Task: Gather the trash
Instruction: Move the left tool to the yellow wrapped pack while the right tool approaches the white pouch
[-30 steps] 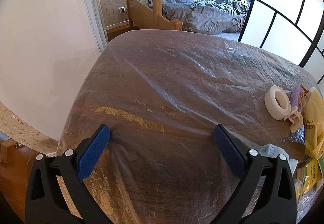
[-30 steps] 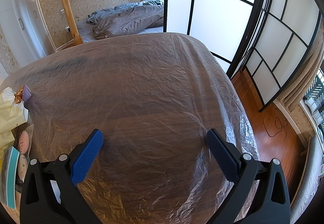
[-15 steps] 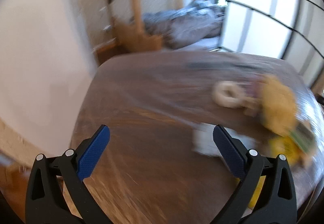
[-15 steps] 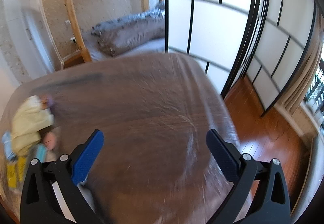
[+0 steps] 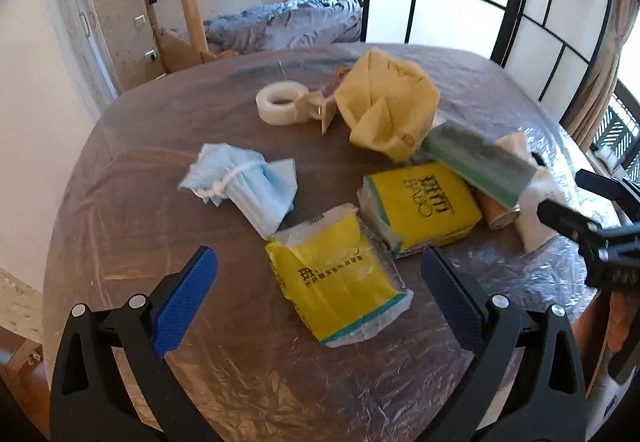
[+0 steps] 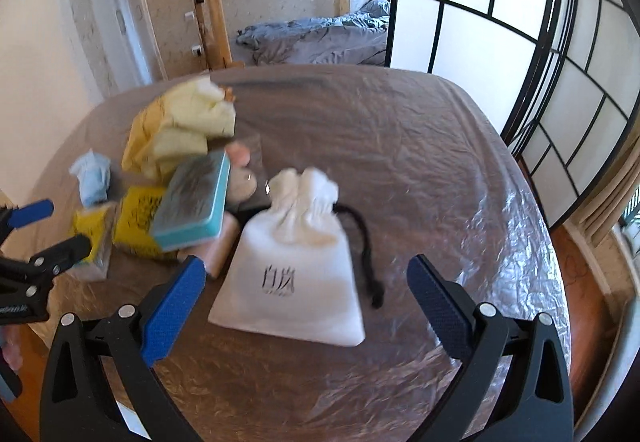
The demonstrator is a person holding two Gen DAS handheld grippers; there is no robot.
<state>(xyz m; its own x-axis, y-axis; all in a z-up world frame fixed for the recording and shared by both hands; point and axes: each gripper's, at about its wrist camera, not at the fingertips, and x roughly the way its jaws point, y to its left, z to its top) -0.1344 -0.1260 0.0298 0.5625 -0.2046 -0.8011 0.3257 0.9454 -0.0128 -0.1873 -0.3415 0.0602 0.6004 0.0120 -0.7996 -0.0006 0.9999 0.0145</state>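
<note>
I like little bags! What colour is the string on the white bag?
Black. The string on the bag shows best in the right wrist view.

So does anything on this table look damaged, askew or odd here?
Yes. The nearer yellow tissue pack is torn open and crumpled. The teal-edged brush lies tilted, propped on other items. Both grippers are open and empty.

Right wrist view is motion-blurred: print on the white drawstring pouch (image 6: 292,274) unreadable, yellow packets (image 6: 132,226) smeared. Pinkish object (image 6: 218,242) mostly hidden under the teal-edged block (image 6: 192,202), can't identify. Crumpled yellow bag (image 5: 384,102) covers something purple-orange behind it. Tube (image 5: 496,208) half hidden beneath the block. Left view: right gripper (image 5: 576,198) cut off by the frame edge, jaws only partly seen. Counter's (image 5: 120,202) near edge hidden by gripper bodies.
</note>
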